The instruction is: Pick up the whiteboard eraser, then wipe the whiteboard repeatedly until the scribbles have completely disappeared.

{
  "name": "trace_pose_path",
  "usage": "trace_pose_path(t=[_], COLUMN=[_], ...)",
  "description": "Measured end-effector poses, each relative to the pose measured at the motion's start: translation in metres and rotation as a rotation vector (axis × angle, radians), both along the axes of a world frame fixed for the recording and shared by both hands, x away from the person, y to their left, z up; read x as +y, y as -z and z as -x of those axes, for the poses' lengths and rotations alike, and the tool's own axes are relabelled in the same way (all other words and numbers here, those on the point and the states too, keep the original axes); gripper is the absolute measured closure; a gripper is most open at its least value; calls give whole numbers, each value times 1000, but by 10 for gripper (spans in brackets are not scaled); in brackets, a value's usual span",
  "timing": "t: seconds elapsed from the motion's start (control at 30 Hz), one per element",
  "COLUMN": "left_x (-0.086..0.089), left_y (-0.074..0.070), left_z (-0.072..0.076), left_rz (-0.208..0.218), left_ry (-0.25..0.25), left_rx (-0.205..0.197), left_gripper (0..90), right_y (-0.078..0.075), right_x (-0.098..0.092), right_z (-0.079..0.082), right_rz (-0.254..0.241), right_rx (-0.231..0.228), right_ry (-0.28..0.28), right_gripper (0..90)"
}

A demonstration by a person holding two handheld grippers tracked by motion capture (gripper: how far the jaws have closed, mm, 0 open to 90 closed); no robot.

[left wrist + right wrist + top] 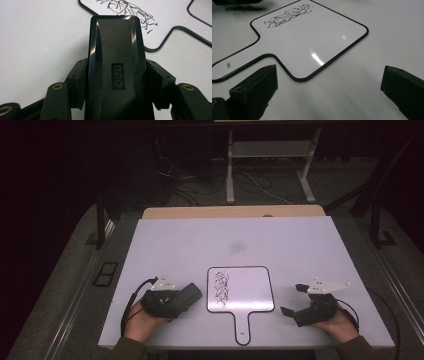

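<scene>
The left gripper (pixel 186 296) is clamped on a black eraser (pixel 116 67): in the left gripper view both jaws press against its long sides about halfway along, and the eraser's far end sticks out past them, just short of the board's (pixel 250 287) near edge. From the high view the eraser (pixel 189 294) lies low over the white table (pixel 300 250), just left of the board and pointing towards it, close to the black scribble (pixel 221 288) drawn on the board's left part. The board is a small white paddle with a dark rim, lying flat between the two grippers, its handle (pixel 243 327) pointing towards the person. The right gripper (pixel 292 300) rests on the table to the board's right, well apart from the eraser; its jaws stand wide open with nothing between them, aimed at the board's (pixel 312 42) corner.
</scene>
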State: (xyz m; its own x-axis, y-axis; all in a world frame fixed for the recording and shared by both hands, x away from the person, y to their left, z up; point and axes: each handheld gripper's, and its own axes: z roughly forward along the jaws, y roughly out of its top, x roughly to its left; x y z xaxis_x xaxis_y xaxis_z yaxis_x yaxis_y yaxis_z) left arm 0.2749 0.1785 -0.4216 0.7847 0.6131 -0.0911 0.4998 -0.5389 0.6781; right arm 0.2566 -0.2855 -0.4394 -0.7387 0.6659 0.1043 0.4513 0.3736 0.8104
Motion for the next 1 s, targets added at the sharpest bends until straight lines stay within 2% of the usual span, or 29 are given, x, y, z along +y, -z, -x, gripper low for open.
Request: trace_pose_path(t=[0.57,1.0], left_x=[-1,-8], left_y=[-9,-14], left_z=[-3,-10], left_rz=[16,44], left_ry=[7,0], left_rx=[1,-35], left_gripper=[393,392], right_y=[0,0], right_x=[-1,0], right_z=[0,-1], right_rz=[-9,-13], right_rx=[-1,2], right_ry=[4,6], right_gripper=[0,0])
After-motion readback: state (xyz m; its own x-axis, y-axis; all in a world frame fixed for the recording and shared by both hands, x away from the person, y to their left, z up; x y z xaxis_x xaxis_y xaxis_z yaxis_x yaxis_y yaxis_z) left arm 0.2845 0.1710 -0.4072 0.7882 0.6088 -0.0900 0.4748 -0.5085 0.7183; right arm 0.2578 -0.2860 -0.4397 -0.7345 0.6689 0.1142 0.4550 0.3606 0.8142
